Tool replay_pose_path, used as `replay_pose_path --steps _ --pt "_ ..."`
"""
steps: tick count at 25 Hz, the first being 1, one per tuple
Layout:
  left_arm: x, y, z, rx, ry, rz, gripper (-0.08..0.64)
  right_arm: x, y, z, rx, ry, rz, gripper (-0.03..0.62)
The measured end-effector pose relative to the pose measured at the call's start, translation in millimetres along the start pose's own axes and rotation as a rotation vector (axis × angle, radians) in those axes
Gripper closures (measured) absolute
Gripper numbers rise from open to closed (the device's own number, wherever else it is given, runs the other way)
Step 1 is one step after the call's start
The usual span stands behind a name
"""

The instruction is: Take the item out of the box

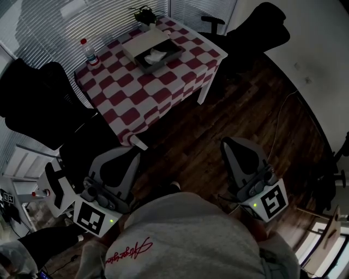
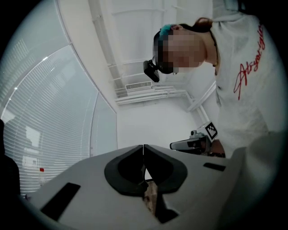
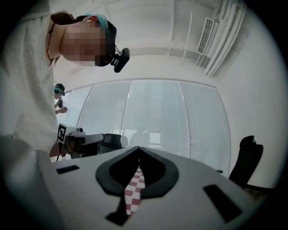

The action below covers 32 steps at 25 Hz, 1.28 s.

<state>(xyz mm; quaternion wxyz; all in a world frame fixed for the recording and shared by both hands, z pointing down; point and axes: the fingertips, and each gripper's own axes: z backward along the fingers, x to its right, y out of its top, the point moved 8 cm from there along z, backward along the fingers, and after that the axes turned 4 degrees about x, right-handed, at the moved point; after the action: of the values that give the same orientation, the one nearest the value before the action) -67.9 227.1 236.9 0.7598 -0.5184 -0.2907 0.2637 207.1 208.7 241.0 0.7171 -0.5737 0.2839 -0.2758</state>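
Note:
An open grey box [image 1: 151,52] with a white item [image 1: 156,55] inside stands on the table with the red-and-white checked cloth [image 1: 163,82], far ahead of me. Both grippers hang close to my body over the wooden floor, well short of the table. My left gripper [image 1: 131,153] is shut, its jaws meeting at the tips [image 2: 143,148] with nothing between them. My right gripper [image 1: 229,144] is shut too and empty [image 3: 138,150]. Each gripper view looks upward at the room and shows the other gripper beside my white shirt.
A bottle with a red cap [image 1: 90,52] and a small plant [image 1: 145,15] stand on the table. Black office chairs sit at the left [image 1: 38,103] and the far right [image 1: 256,27]. Another person [image 3: 59,96] stands by the blinds.

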Motion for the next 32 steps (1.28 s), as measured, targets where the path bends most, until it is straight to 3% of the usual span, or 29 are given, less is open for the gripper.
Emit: replay_pose_path --steps 18,25,32 --pt "11 0 1 0.015 0.039 0.003 0.543 2 -2 14 0.010 0.017 -0.008 0.581" --pt "13 -4 0 0.028 0.044 0.056 0.543 8 -6 21 -0.006 0.004 -0.021 0.581" --pt "6 -6 -5 0.037 0.040 0.041 0.543 11 -6 18 0.005 -0.009 -0.011 0.581"
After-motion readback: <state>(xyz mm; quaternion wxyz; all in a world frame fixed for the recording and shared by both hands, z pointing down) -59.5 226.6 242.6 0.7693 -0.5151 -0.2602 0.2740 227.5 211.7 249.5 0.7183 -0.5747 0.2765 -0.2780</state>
